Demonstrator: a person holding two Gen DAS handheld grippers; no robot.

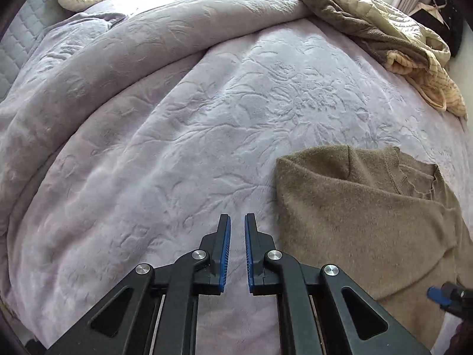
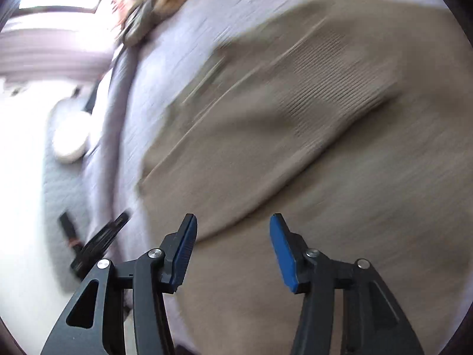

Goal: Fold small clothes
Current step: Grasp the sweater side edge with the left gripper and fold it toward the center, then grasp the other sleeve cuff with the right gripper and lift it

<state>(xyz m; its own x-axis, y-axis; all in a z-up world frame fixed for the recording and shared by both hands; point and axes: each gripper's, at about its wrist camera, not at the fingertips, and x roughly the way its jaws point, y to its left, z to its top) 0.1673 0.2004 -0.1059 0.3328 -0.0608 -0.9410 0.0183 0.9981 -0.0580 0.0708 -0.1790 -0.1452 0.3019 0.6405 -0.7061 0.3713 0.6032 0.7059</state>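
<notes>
We see right wrist view motion-blurred; brown sweater (image 2: 295,148) smeared, its right part cut by edge. Black object (image 2: 97,242) at left too blurred to identify.

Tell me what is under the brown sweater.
The sweater lies on the lilac embossed blanket, which shows all around it and covers the bed. One part of the sweater is folded over its body. Anything beneath the knit, or under the blanket, is hidden.
</notes>
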